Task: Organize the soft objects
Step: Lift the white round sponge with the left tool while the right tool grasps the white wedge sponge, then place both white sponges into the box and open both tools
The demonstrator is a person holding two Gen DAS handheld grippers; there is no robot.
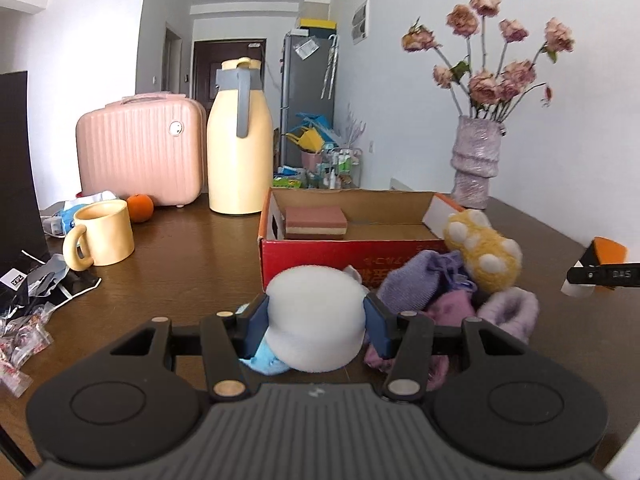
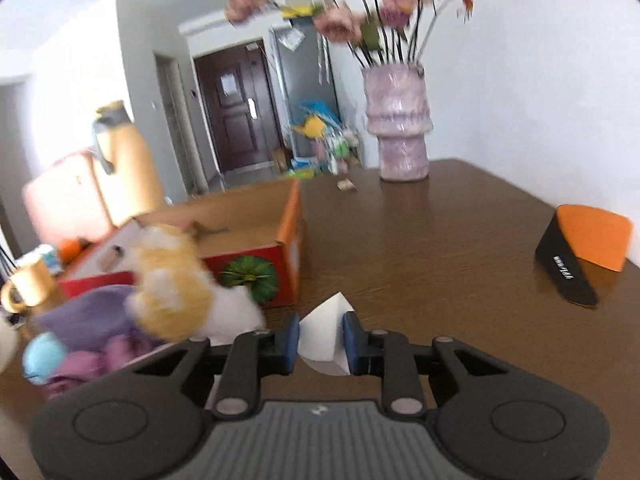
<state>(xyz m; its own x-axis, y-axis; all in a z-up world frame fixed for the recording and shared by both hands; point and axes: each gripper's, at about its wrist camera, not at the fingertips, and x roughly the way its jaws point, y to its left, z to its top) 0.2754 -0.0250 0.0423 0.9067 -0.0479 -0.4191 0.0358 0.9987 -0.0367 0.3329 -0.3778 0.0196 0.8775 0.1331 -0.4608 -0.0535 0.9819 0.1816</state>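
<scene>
Progress: early. The cardboard box holds only a brown sponge in its left end; the rest of its floor is bare. Still outside, in a heap on the table just in front of the box: a yellow plush paw, a purple cloth, a pink cloth, a lilac fluffy piece and a small blue item. Judged: most of the sorting remains.

Left gripper: jaws about half open, both blue pads pressed against a white foam puff, held in front of the box, not yet over it.

Right gripper: jaws narrow, pads pinching a folded white paper-like piece to the right of the heap. The view is blurred; material uncertain, possibly tissue.
</scene>
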